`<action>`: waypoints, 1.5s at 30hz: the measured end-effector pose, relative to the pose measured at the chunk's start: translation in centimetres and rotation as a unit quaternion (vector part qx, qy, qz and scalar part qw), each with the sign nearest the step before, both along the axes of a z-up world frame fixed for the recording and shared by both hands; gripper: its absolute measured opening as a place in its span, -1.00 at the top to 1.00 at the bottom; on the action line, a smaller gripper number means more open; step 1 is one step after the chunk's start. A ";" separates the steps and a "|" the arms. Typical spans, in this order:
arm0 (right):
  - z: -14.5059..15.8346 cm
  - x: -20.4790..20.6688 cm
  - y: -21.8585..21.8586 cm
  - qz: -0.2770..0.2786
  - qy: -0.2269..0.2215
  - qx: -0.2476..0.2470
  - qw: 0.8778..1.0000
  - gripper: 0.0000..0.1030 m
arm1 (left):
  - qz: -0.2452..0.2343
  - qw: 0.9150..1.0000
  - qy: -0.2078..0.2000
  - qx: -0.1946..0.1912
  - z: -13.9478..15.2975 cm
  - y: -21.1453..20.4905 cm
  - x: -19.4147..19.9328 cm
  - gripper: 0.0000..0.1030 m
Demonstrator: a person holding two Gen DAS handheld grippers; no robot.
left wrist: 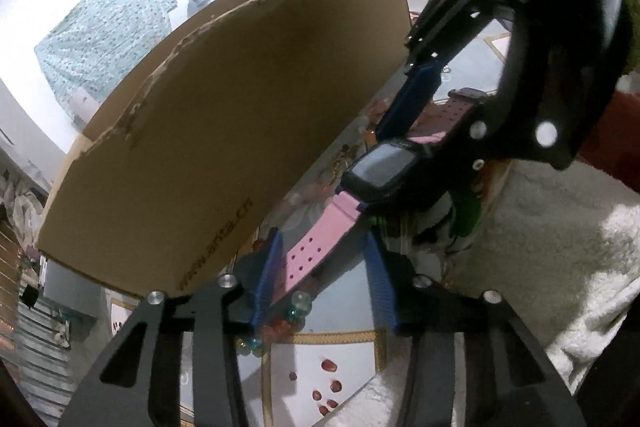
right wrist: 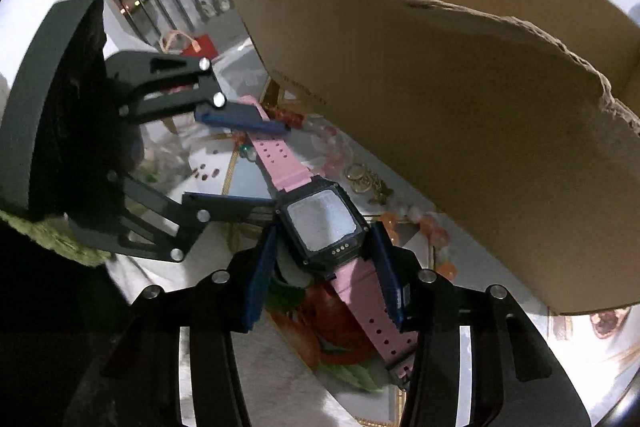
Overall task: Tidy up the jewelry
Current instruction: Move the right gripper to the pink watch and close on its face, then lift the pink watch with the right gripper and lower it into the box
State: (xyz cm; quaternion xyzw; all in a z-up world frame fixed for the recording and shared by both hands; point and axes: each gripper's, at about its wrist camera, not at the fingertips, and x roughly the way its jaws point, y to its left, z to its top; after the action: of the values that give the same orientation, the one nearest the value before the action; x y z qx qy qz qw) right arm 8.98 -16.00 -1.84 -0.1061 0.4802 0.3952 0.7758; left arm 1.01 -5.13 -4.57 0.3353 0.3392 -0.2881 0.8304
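A pink-strapped smartwatch with a black square case point(right wrist: 322, 221) is gripped at the case by the blue pads of my right gripper point(right wrist: 323, 229), which is shut on it. One strap point(right wrist: 276, 155) runs away to the upper left and passes between the fingers of my left gripper point(right wrist: 280, 165). In the left wrist view that strap point(left wrist: 316, 251) lies between the pads of the left gripper point(left wrist: 323, 235), close to the left pad, with a gap to the right pad. The watch case point(left wrist: 380, 167) sits beyond, with the right gripper point(left wrist: 412, 163) reaching in from the upper right.
A torn-edged cardboard box point(right wrist: 460, 107) stands close behind the watch, open at the top. Bead bracelets point(right wrist: 432, 231), gold rings point(right wrist: 360, 179) and more beads point(left wrist: 296, 307) lie on the glossy patterned table point(left wrist: 320, 359). A white fluffy cloth point(left wrist: 560, 247) is at the right.
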 end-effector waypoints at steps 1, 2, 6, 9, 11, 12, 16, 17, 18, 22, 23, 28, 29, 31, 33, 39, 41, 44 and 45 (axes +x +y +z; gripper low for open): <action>0.1 0.0 0.1 0.000 0.005 0.005 1.000 0.14 | -0.001 1.000 0.001 0.000 0.0 0.0 0.1 0.36; 0.0 0.1 0.0 -0.002 0.011 0.011 1.000 0.14 | -0.001 1.000 0.002 0.001 -0.1 0.0 0.1 0.45; -0.2 0.4 0.0 -0.008 0.025 0.027 0.999 0.14 | -0.004 1.000 0.001 0.003 0.2 -0.4 0.9 0.54; -0.2 0.4 -0.1 -0.013 0.027 0.033 0.999 0.14 | -0.002 1.000 0.000 0.002 0.3 -0.5 1.1 0.69; -0.1 0.2 -0.4 -0.019 0.025 0.037 0.999 0.14 | 0.000 1.000 0.000 -0.001 0.3 -0.6 1.3 0.73; -0.2 0.2 -0.3 -0.024 0.023 0.038 0.999 0.13 | 0.000 1.000 0.002 -0.005 0.4 -0.5 1.5 0.75; 0.7 -1.0 -0.9 -0.052 -0.005 0.028 0.998 0.13 | 0.008 0.999 0.021 -0.027 0.8 -0.3 2.4 0.77; 1.0 -1.5 -1.1 -0.064 -0.021 0.019 0.998 0.13 | 0.009 0.999 0.026 -0.032 0.9 -0.1 2.7 0.77; 1.3 -2.1 -1.4 -0.072 -0.035 0.012 0.997 0.13 | 0.011 0.999 0.032 -0.038 1.0 0.1 2.9 0.78; 1.9 -4.2 -1.5 -0.099 -0.090 -0.032 0.991 0.16 | 0.011 0.998 0.041 -0.048 1.2 0.4 3.4 0.78; 2.0 -4.9 -1.4 -0.104 -0.107 -0.053 0.987 0.23 | 0.012 0.998 0.043 -0.049 1.2 0.5 3.6 0.78; 1.2 -6.3 -0.5 -0.104 -0.136 -0.112 0.979 0.51 | 0.011 0.997 0.044 -0.055 1.5 1.2 3.5 0.78; 1.1 -6.4 -0.5 -0.109 -0.138 -0.116 0.978 0.57 | 0.011 0.997 0.044 -0.056 1.5 1.2 3.6 0.79; 0.7 -6.6 -0.1 -0.107 -0.150 -0.132 0.974 0.66 | 0.012 0.997 0.044 -0.059 1.6 1.3 3.5 0.79; 0.2 -7.1 0.7 -0.102 -0.177 -0.164 0.965 0.72 | 0.012 0.997 0.044 -0.064 1.6 1.5 3.4 0.80; 0.4 -9.2 2.9 -0.104 -0.269 -0.218 0.932 0.98 | 0.005 0.997 0.026 -0.073 2.1 1.8 2.8 0.95; 0.9 -9.7 3.0 -0.112 -0.280 -0.219 0.928 0.98 | 0.002 0.997 0.018 -0.080 2.7 1.9 2.6 0.95; 1.5 -10.5 2.8 -0.124 -0.294 -0.219 0.922 0.99 | -0.002 0.996 0.006 -0.083 3.3 1.8 2.0 0.95; 1.7 -10.6 2.8 -0.128 -0.297 -0.219 0.921 0.99 | -0.003 0.996 0.003 -0.084 3.5 1.8 1.9 0.95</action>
State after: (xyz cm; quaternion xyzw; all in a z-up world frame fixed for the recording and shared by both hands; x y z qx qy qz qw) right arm -1.62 -13.18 -0.15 -0.3235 0.3118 0.1279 0.8841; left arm 2.91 -3.36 -1.10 0.2646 0.3151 -0.3187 0.8539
